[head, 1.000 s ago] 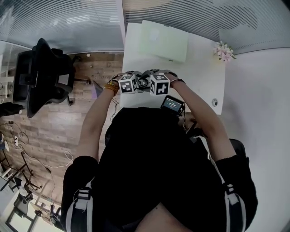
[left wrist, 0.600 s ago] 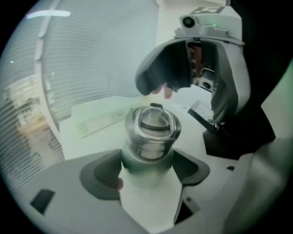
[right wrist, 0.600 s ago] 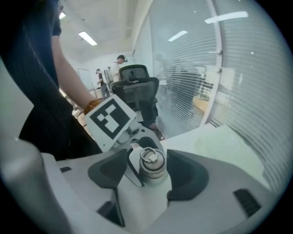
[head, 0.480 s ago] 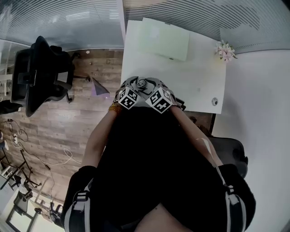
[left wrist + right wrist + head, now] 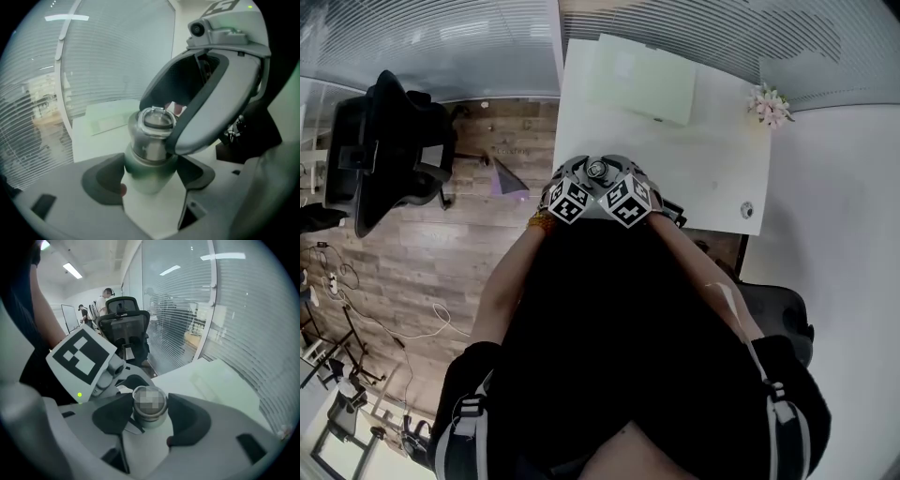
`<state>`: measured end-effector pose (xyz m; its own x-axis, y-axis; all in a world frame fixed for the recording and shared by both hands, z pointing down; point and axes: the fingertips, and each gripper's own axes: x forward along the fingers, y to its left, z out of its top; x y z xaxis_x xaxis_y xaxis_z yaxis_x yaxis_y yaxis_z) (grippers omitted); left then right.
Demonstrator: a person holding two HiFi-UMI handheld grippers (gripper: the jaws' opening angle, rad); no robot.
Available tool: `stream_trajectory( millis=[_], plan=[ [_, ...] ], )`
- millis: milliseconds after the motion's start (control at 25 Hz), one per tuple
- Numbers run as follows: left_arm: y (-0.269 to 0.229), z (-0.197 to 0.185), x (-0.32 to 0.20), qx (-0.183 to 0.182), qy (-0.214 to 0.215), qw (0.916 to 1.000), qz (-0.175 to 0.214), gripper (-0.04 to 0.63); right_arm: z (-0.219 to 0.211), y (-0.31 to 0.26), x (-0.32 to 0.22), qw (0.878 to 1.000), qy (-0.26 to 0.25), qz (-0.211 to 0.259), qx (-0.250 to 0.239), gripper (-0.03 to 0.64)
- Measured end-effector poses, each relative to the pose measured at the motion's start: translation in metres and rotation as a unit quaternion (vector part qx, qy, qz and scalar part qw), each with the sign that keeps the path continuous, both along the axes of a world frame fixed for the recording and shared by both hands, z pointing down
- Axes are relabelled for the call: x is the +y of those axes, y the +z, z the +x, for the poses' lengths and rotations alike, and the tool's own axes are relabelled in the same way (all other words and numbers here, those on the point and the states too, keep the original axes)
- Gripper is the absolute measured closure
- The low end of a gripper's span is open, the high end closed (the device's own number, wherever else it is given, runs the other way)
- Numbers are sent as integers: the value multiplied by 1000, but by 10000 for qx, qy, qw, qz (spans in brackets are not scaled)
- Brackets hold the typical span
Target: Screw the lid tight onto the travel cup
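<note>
Both grippers pulled back to the near edge of the white table [image 5: 703, 159] and twisted, left gripper [image 5: 151, 174] clamping the pale-green steel travel cup [image 5: 144, 177] above that edge, right gripper [image 5: 149, 417] jaws closing on its round silver metal lid [image 5: 150, 404], so probably a re-grip mid-tightening.

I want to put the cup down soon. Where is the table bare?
Bare white table lies between the green mat and the near edge, up to the round fitting. It is crowded at the near left edge, round the travel cup; flowers fill the far right corner.
</note>
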<state>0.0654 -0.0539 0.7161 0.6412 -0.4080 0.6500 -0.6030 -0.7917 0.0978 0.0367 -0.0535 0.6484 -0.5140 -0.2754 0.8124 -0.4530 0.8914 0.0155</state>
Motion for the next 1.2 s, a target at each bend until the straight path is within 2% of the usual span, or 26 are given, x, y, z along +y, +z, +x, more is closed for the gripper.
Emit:
stream_trajectory(
  millis=[80, 160, 240, 320, 400, 520, 600, 640, 720, 840, 920, 1000, 1080, 1200],
  plan=[
    [1, 0, 1, 21, 56, 10000, -51, 241, -2, 1, 2, 9996, -223, 116, 90, 383],
    [2, -1, 1, 63, 241, 9996, -121, 241, -4, 3, 4, 9972, -675, 234, 208, 385],
    [4, -1, 2, 68, 702, 9973, -179, 239, -6, 5, 7, 9896, -1371, 280, 323, 387],
    [5, -1, 4, 21, 1378, 9902, -235, 238, -8, 5, 10, 9763, -2118, 211, 404, 387],
    [5, -2, 7, -82, 2148, 9761, -308, 238, -10, 5, 13, 9593, -2785, 106, 459, 387],
    [6, -5, 13, -419, 3189, 9452, -554, 235, -14, 4, 16, 9334, -3547, -17, 540, 387],
    [8, -4, 15, -631, 3572, 9292, -707, 232, -15, 5, 18, 9220, -3820, -64, 625, 387],
    [9, -3, 17, -673, 3638, 9260, -754, 229, -15, 5, 19, 9198, -3866, -78, 661, 385],
    [8, -2, 19, -583, 3558, 9298, -741, 230, -15, 5, 21, 9228, -3801, -58, 636, 383],
    [2, -1, 18, -226, 2987, 9524, -566, 230, -13, 1, 23, 9411, -3356, 50, 406, 370],
    [2, -3, 15, 49, 2335, 9713, -449, 230, -14, -6, 21, 9640, -2660, -36, 51, 362],
    [4, -7, 13, 285, 1575, 9866, -316, 230, -17, -13, 18, 9839, -1730, -238, -375, 358],
    [5, -11, 13, 338, 885, 9952, -261, 230, -15, -17, 16, 9933, -950, -321, -578, 359],
    [3, -10, 13, 383, 120, 9991, -131, 230, -12, -20, 20, 9962, -300, -400, -719, 362]
  ],
)
